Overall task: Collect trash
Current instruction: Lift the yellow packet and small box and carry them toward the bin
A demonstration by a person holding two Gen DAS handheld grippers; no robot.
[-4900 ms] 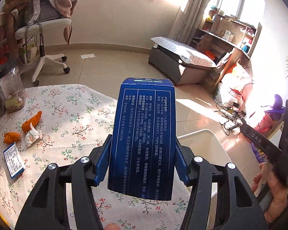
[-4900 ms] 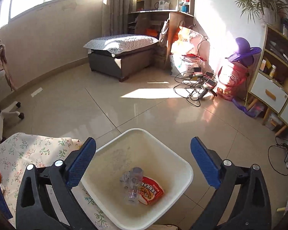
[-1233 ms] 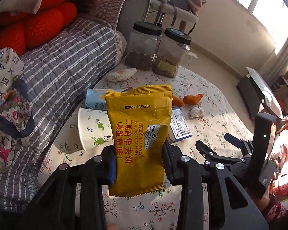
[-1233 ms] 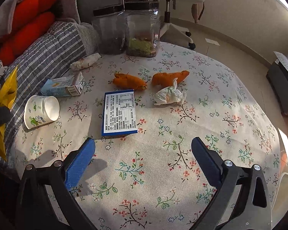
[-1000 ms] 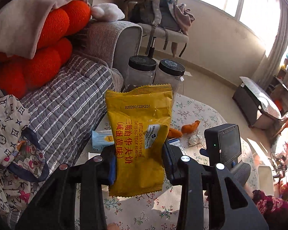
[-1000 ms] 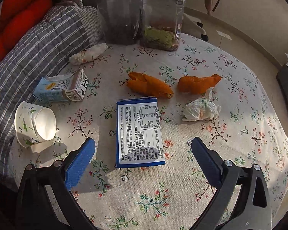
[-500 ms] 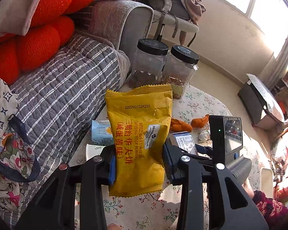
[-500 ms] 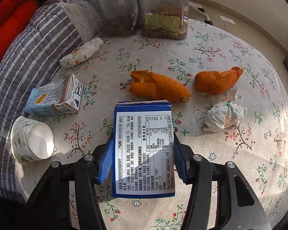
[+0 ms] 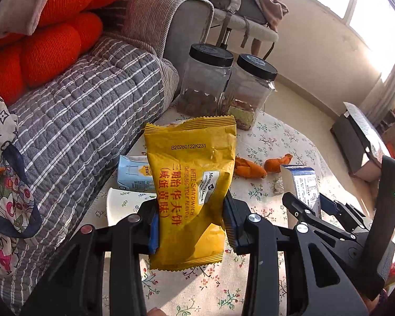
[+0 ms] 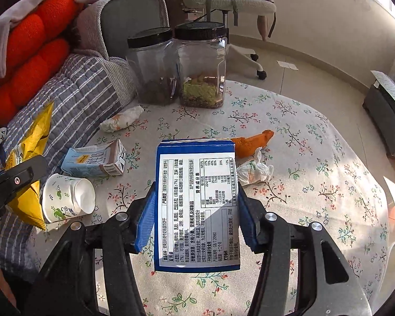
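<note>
My left gripper is shut on a yellow snack wrapper, held upright above the table's left side. The wrapper also shows at the left edge of the right wrist view. My right gripper is shut on a blue-and-white snack box, lifted off the flowered tablecloth; the box shows in the left wrist view too. On the cloth lie a paper cup on its side, a light-blue milk carton, orange peel, a crumpled white tissue and a rolled tissue.
Two clear jars with black lids stand at the table's far edge. A grey striped sofa with red cushions borders the table on the left. An office chair stands behind the jars. A dark bench sits on the floor to the right.
My right gripper came down over the blue-and-white box, closed on it and lifted it off the cloth. The left gripper kept hold of the yellow wrapper and sank a little.
</note>
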